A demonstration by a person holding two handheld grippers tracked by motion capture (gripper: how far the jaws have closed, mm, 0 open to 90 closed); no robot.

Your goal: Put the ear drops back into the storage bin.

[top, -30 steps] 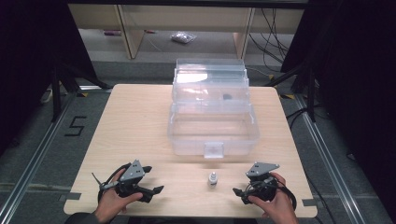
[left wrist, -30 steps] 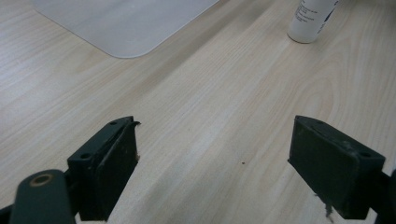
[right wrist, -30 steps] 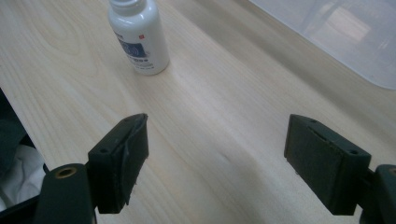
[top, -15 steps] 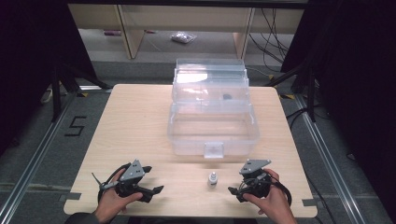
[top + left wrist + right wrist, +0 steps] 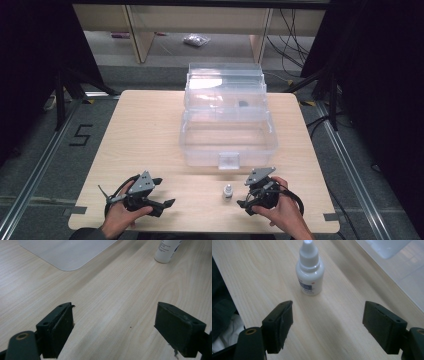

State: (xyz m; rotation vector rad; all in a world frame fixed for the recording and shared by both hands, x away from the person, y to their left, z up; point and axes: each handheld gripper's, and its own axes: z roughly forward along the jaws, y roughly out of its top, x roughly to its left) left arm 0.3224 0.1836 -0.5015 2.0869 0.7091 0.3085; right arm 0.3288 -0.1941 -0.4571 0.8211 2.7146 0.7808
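A small white dropper bottle (image 5: 227,192) stands upright on the wooden table (image 5: 150,135) near its front edge. My right gripper (image 5: 243,205) sits just right of it, pointing at it, jaws open and empty. In the right gripper view the bottle (image 5: 309,272) stands a short way ahead of the open right gripper (image 5: 328,315), left of centre. My left gripper (image 5: 165,191) rests at the front left, open and empty. In the left gripper view, the left gripper (image 5: 115,312) has bare wood between its jaws and the bottle (image 5: 167,251) is at the top right.
A clear plastic box (image 5: 227,135) with its lid up stands in the middle of the table, behind the bottle; a small dark item lies in it. Its edge (image 5: 67,252) and corner (image 5: 387,247) show in the gripper views. Shelving and cables lie beyond the table.
My right gripper has moved left, closer to the bottle. The left gripper and the bottle have stayed put.
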